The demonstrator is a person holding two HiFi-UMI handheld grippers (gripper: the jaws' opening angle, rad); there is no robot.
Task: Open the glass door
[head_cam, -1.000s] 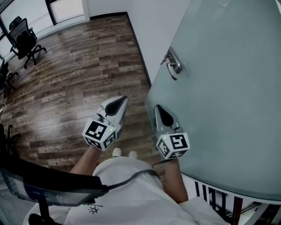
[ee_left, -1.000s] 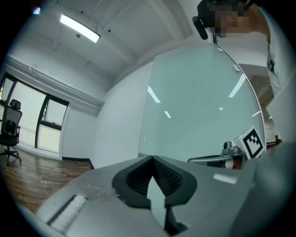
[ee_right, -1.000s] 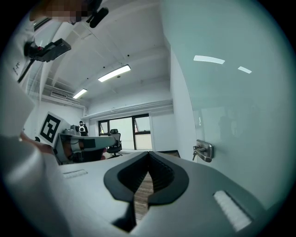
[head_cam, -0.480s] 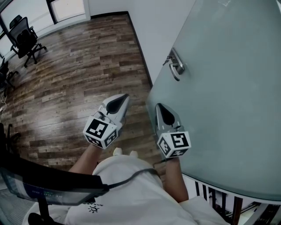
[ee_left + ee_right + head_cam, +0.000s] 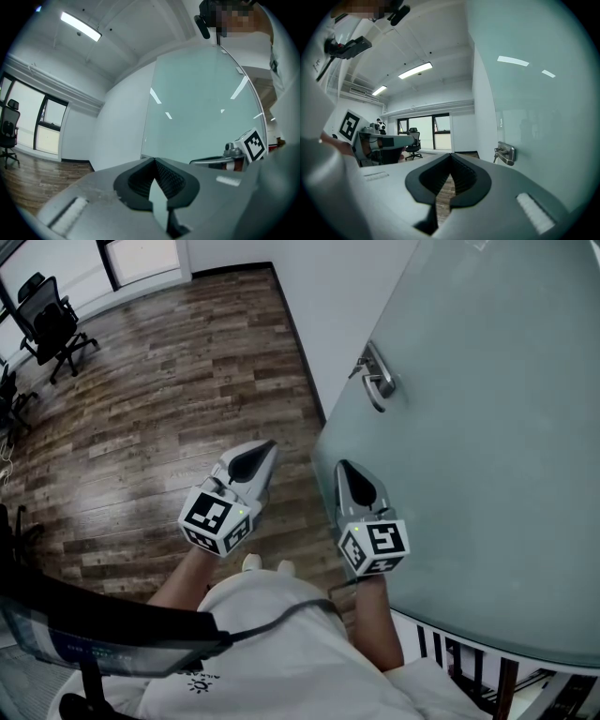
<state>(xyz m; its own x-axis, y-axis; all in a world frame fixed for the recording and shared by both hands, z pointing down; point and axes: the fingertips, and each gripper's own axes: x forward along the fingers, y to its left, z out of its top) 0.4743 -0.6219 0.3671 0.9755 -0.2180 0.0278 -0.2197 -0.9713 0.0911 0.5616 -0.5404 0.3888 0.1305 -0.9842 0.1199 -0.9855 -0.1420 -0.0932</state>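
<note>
The glass door (image 5: 487, 446) is a frosted, pale blue-green pane that fills the right side of the head view, its near edge next to the white wall (image 5: 328, 306). A silver lever handle (image 5: 376, 381) on a metal plate sits close to that edge. The right claw (image 5: 343, 472) hovers just beside the pane, short of the handle, jaws pressed together on nothing. The left claw (image 5: 262, 451) hangs over the wooden floor (image 5: 169, 399), likewise closed and empty
</note>
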